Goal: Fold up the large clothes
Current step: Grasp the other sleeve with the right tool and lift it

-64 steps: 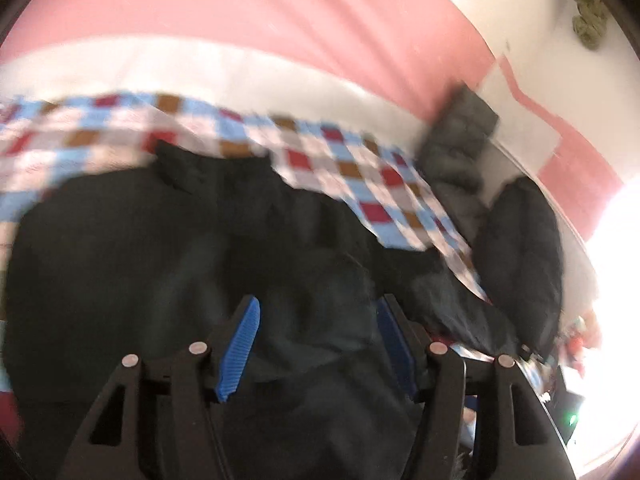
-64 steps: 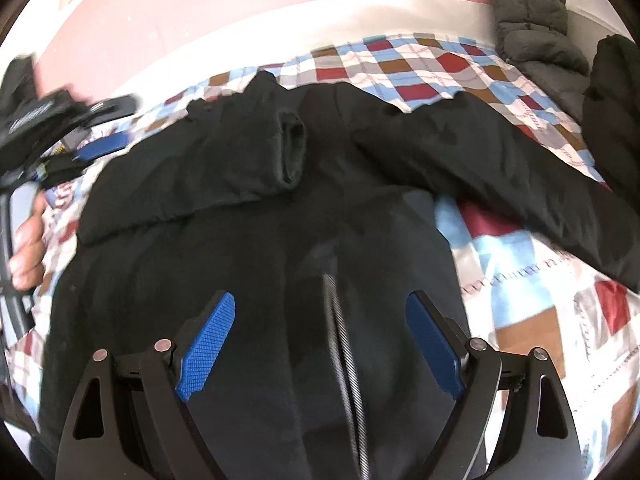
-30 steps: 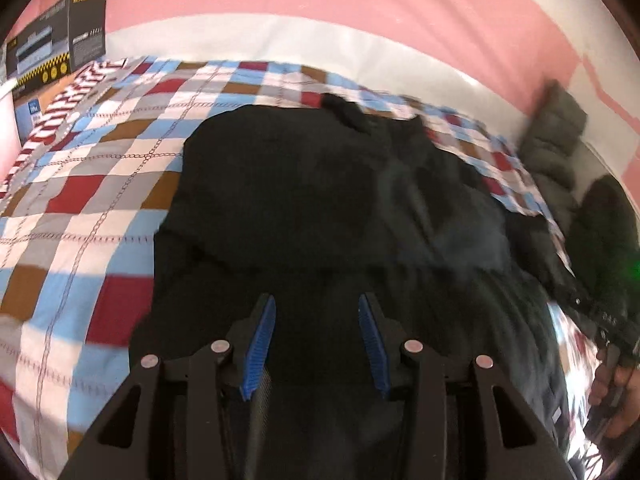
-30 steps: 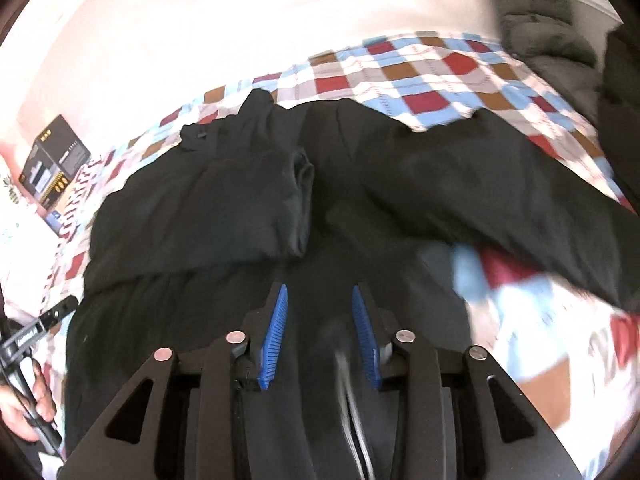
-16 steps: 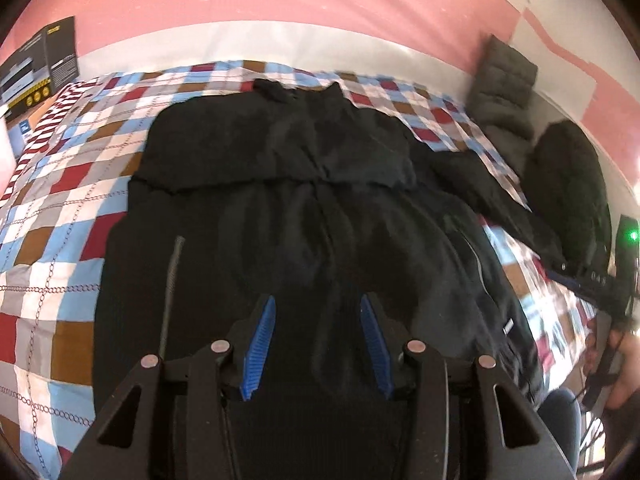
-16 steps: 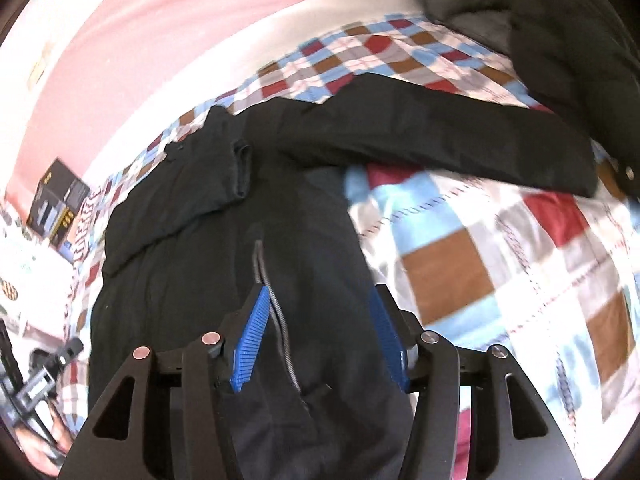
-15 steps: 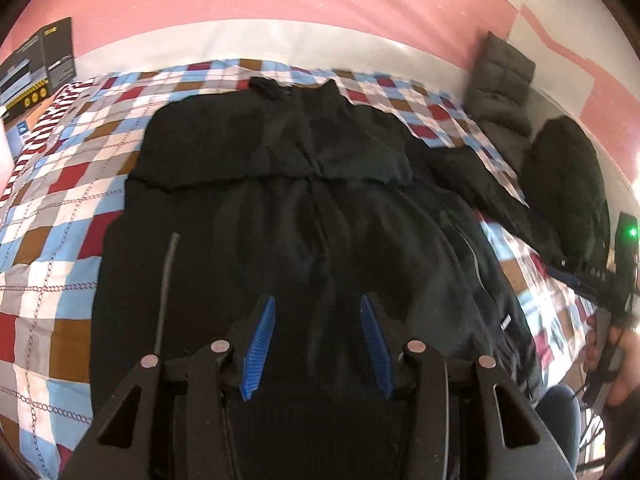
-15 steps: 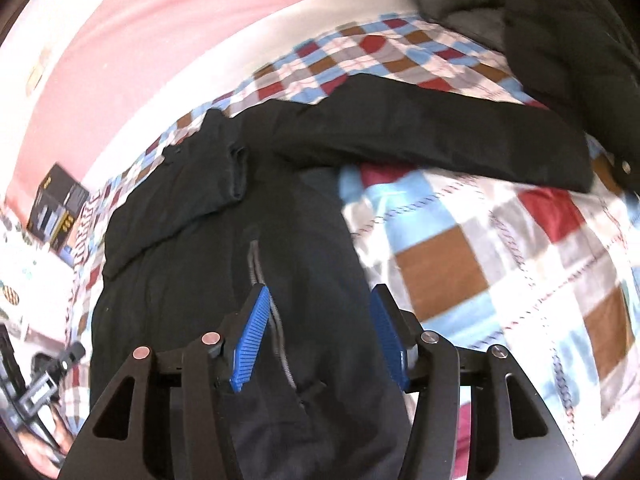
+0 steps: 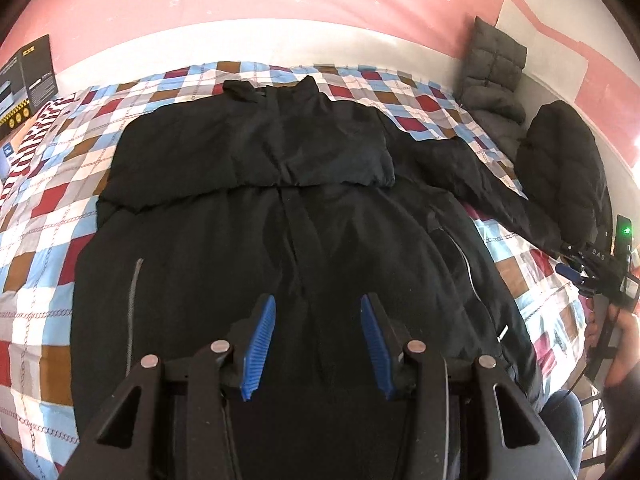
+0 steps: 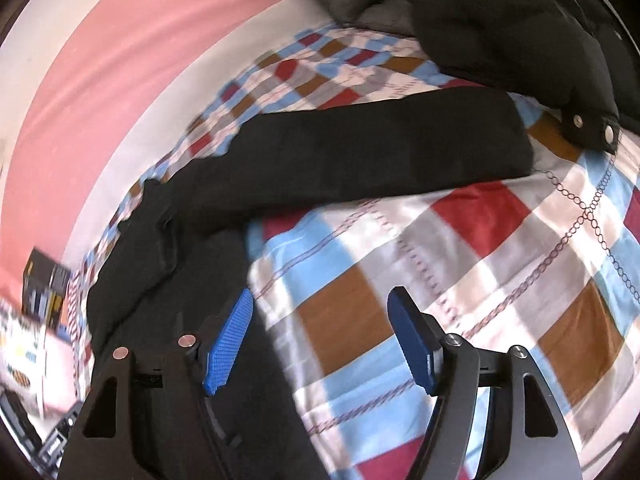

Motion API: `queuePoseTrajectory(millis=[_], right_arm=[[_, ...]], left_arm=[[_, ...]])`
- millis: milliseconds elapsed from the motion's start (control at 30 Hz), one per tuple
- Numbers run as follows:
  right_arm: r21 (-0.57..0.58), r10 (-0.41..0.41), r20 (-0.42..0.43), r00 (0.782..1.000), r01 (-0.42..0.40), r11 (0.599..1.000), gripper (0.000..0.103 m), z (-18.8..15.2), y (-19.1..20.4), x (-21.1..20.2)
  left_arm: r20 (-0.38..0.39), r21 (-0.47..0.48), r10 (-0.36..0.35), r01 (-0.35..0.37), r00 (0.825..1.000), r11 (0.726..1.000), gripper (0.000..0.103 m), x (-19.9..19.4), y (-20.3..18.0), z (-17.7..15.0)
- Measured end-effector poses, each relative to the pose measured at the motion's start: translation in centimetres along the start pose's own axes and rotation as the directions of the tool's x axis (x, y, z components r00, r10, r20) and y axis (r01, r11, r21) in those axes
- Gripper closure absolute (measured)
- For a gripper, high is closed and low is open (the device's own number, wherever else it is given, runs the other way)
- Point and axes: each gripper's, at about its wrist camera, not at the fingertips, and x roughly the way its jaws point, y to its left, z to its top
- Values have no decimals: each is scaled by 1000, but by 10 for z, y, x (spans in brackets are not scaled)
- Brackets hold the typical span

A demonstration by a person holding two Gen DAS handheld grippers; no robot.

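A large black jacket (image 9: 280,240) lies face up on the checked bedspread (image 9: 44,208). One sleeve is folded across its chest (image 9: 256,156); the other sleeve (image 10: 360,156) stretches out to the right. My left gripper (image 9: 317,300) hovers over the jacket's lower front, open, with nothing pinched between its blue pads. My right gripper (image 10: 320,294) hangs over bare bedspread just right of the jacket's side edge, below the outstretched sleeve. Its jaws are opening and nothing is between them. The left wrist view also shows the right gripper (image 9: 592,276), held by a hand at the right edge.
A second black coat (image 9: 564,168) and a grey quilted jacket (image 9: 492,92) lie against the wall at the bed's far right. A dark box (image 9: 28,80) stands at the far left. A pink and white wall runs behind the bed. A person's hand (image 9: 624,344) is at the right.
The right gripper has swung right, off the jacket's front and over the bedspread, and its jaws have widened. The left view has shifted so the jacket sits centred; its jaws look unchanged.
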Motion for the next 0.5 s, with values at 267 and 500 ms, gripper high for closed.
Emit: queuePoseTrajectory(millis=[267, 500], right_arm=[[172, -56, -12, 998, 57, 983, 33, 38, -69, 43], [316, -27, 40, 999, 13, 949, 32, 66, -107, 71]], left_arm=[[-22, -2, 6, -6, 1000, 1000, 56, 29, -4, 12], [-54, -6, 18, -18, 998, 1000, 56, 47, 1, 9]])
